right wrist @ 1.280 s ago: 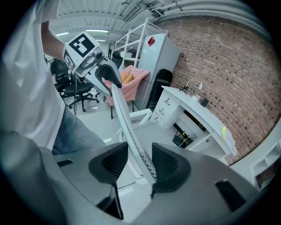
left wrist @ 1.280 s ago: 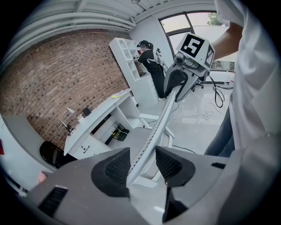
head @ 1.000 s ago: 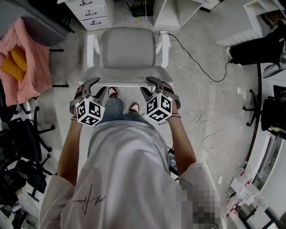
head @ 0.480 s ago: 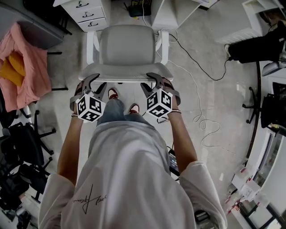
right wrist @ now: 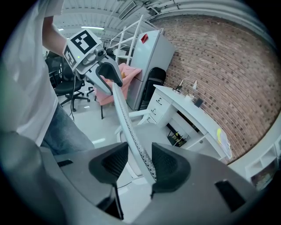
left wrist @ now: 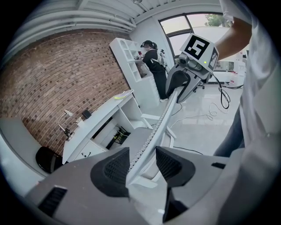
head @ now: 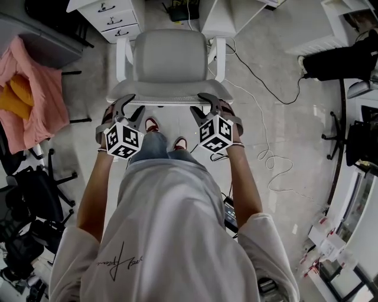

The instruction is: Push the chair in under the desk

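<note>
- Behind the chair point(head: 170, 59), left claw point(head: 131, 105) and right claw point(head: 199, 104) straddle its back rim, jaws apart, spaced wide for a straight push.
- Bench point(right wrist: 199, 123) stands ahead; the seat is not yet under it.

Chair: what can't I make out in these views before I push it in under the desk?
- Chair base and casters: in the head view, hidden beneath its own seat.
- Desk top: in the head view, cut off by the upper edge; only the drawer unit shows.
- Dark item under the desk: too small in both gripper views to identify, so whether it blocks the chair cannot be judged.
</note>
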Tool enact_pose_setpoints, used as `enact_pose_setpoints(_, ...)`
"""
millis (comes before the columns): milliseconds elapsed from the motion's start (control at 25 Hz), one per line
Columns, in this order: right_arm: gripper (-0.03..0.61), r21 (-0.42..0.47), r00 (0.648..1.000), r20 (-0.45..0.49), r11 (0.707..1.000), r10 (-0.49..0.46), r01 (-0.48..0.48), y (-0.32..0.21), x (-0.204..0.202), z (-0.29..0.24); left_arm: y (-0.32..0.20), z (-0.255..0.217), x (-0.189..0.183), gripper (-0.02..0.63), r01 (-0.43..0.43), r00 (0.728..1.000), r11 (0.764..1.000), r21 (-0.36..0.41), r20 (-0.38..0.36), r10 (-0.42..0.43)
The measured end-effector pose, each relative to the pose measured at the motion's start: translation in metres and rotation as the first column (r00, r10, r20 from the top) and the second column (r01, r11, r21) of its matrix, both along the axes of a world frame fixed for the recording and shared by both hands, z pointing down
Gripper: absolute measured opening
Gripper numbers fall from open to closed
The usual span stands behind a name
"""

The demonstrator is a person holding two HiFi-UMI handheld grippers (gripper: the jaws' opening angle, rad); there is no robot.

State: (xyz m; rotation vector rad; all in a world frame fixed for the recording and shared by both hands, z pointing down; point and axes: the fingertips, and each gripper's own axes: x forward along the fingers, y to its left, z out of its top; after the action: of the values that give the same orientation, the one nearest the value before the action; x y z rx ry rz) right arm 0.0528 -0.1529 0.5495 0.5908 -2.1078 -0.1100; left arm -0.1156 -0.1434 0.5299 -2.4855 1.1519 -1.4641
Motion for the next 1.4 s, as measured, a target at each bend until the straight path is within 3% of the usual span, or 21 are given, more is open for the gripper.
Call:
enact_pose_setpoints(840, 0.189, -0.016, 0.999, -0.022, 0.999, 0.046, -0.046, -0.046, -0.003, 0.001, -0.048, 0.000, -0.005, 0.167, -0.098, 0.995, 0.995, -0.019, 0.004, 0.098)
enact_pose_setpoints(1400, 0.196, -0.007, 0.994, -0.042, 0.995, 0.096, -0.097, -0.071, -0.004, 0.002, -0.072, -0.001, -0.007, 0.156, -0.169, 0.986, 0.985, 0.037, 0.010, 0.169)
